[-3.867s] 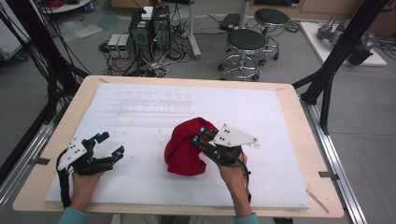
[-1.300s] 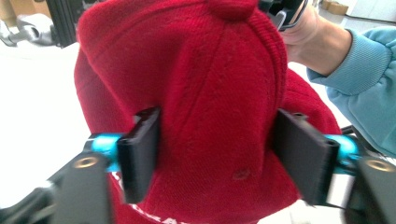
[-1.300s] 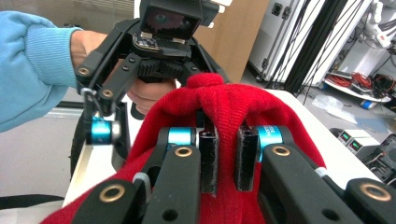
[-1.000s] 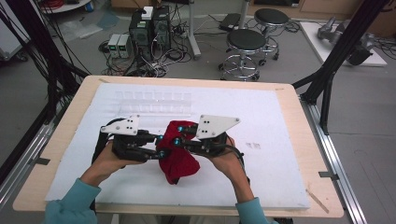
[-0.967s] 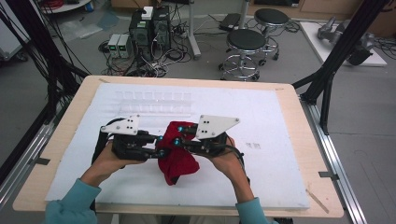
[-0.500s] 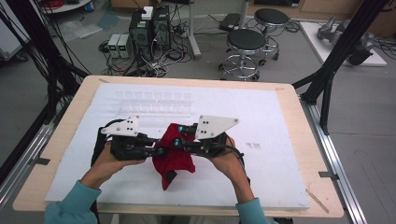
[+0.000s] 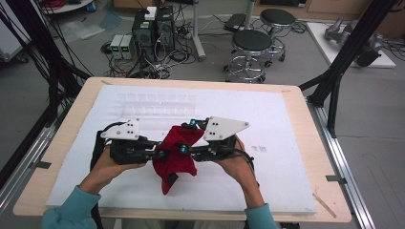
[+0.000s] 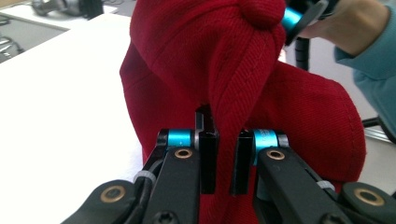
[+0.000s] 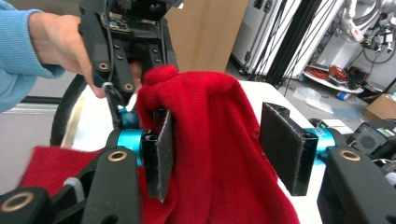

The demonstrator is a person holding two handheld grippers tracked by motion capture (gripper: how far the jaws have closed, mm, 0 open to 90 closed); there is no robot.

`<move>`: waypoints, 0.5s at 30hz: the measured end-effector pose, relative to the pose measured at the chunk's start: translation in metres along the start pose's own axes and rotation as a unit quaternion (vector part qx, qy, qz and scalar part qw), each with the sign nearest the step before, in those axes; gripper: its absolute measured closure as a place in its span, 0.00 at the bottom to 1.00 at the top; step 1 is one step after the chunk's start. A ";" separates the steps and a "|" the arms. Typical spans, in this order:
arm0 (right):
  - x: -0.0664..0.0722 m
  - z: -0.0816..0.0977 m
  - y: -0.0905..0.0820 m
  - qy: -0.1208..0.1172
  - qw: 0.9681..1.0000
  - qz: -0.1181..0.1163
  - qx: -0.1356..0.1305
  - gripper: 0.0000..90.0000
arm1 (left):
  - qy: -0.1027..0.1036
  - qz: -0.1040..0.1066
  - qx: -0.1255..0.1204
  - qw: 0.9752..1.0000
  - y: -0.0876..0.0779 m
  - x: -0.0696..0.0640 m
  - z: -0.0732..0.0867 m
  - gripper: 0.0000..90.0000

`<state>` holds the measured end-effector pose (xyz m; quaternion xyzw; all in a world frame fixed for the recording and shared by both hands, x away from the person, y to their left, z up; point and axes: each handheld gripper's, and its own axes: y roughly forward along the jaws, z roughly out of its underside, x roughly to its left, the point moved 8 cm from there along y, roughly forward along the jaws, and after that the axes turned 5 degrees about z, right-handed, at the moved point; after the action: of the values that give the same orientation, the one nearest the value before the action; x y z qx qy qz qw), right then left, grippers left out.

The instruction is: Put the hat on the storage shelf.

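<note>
A red cloth [image 7: 177,152] is sitting bunched at the near middle of the white mat [image 7: 286,143], with both grippers meeting over it. The left gripper [image 7: 160,153] is coming in from 9 o'clock, the left hand [image 7: 107,164] wrapped around its body — and in the left gripper view its jaws are pinching a raised fold of the cloth [image 8: 233,93], nearly closed, fabric running up between them. The right gripper [image 7: 184,149] is reaching in from 3 o'clock, held by the right hand [image 7: 236,164]. In the right gripper view its jaws are standing wide apart — the cloth [image 9: 215,154] is lying between the pads [image 9: 285,147], brushing the left-hand one and clear of the other, so nothing is clamped there. From the cloth's bunched top, a tail is hanging down toward 6 o'clock in the high view. The mat is lying on a wooden table [image 7: 315,119]; two stools [image 7: 253,47] are standing on the floor beyond, at 12 o'clock.
</note>
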<state>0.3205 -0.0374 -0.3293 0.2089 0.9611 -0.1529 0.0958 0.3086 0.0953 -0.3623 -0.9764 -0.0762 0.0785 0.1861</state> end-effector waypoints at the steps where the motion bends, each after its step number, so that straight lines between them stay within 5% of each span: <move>1: -0.001 0.000 -0.001 0.003 1.000 0.003 -0.002 0.42 | 0.000 -0.005 -0.001 1.000 -0.001 0.001 0.000 0.95; 7: -0.006 -0.002 -0.003 0.028 0.999 0.028 -0.002 0.14 | -0.005 -0.015 -0.008 1.000 -0.006 0.005 0.000 0.95; 15: -0.006 -0.005 -0.008 0.046 0.998 0.037 -0.009 0.14 | -0.016 -0.048 -0.018 0.999 -0.011 0.014 -0.002 0.95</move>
<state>0.3221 -0.0451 -0.3207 0.2501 0.9575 -0.1309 0.0594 0.3210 0.1077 -0.3581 -0.9734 -0.1272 0.0842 0.1710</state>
